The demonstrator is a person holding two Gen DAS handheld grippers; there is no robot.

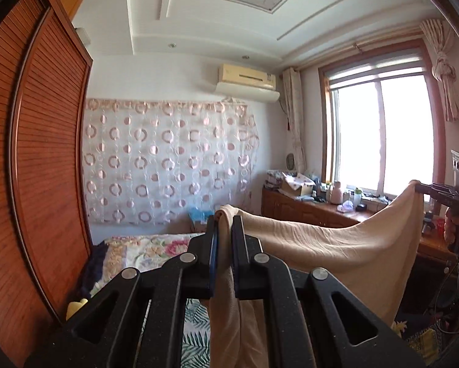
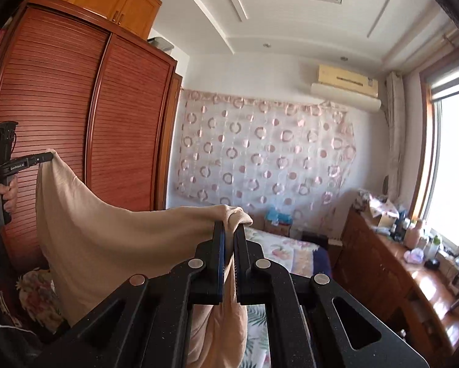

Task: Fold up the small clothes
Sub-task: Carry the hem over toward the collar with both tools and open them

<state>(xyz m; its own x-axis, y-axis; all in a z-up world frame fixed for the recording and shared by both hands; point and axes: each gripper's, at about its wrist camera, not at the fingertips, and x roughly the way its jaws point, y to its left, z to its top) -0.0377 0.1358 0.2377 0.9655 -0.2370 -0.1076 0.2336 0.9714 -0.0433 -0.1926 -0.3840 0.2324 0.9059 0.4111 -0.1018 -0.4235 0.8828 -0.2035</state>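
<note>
A beige garment point(image 1: 337, 245) hangs in the air, stretched between my two grippers above the bed. My left gripper point(image 1: 225, 224) is shut on one corner of it; the cloth bunches between the fingers and drops below them. My right gripper point(image 1: 419, 187) shows at the right edge of the left wrist view, shut on the other corner. In the right wrist view my right gripper point(image 2: 229, 227) is shut on the beige garment point(image 2: 113, 239), and my left gripper point(image 2: 47, 155) holds the far corner at the left.
A bed with a floral cover point(image 1: 143, 248) lies below. A tall red-brown wardrobe point(image 2: 76, 116) stands at the left. A cluttered wooden sideboard point(image 1: 315, 205) runs under the window point(image 1: 379, 128). A patterned curtain point(image 1: 168, 159) covers the far wall.
</note>
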